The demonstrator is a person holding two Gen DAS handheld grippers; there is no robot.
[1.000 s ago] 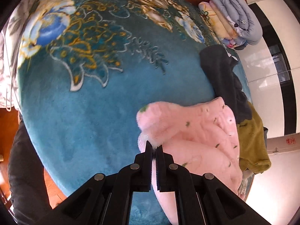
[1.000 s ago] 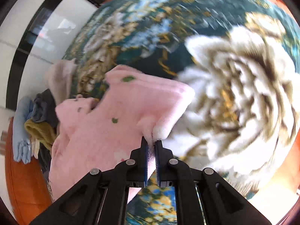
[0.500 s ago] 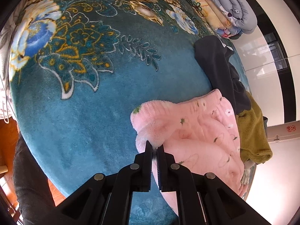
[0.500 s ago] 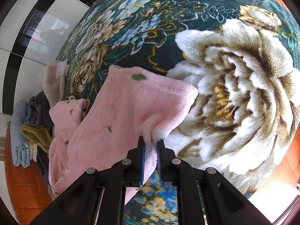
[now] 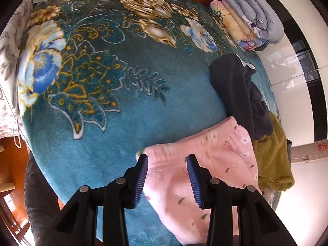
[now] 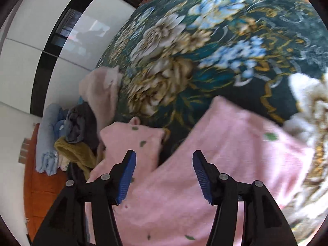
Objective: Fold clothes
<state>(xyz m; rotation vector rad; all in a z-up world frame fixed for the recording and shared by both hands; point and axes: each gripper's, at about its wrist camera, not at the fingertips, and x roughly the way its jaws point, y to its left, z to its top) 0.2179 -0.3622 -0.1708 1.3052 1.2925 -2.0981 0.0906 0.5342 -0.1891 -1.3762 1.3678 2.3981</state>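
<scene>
Left wrist view, from 9 o'clock across: teal plush blanket with blue and gold flower print (image 5: pixel 114 106) covers the bed and serves as the folding surface. Left gripper (image 5: pixel 167 176) at 6 o'clock has fingers spread wide with nothing between the blue ribbed pads (image 5: pixel 142 176); it hangs just over the elastic waistband edge of the pink fleece garment with small green leaf print (image 5: pixel 205 164). The garment lies flat on the blanket at 5 o'clock, waistband toward 12, probably laid out to be folded. At 3 o'clock a dark grey garment (image 5: pixel 239 94) and an olive knitted garment (image 5: pixel 272 160) sit in a loose heap touching the pink one, likely the unfolded pile. At 1 o'clock a stack of folded quilts, grey-blue on top (image 5: pixel 252 14), is kept well apart.

Right wrist view: same heap at 9 o'clock, with a beige fleece piece (image 6: pixel 100 94) above it. Right gripper (image 6: pixel 164 176) at 6 o'clock also has its fingers wide apart, gripping nothing, over the pink garment, which spreads from 7 to 3 o'clock, one part doubled over. Motion blur here. Judgement: fold step in progress, not finished.
</scene>
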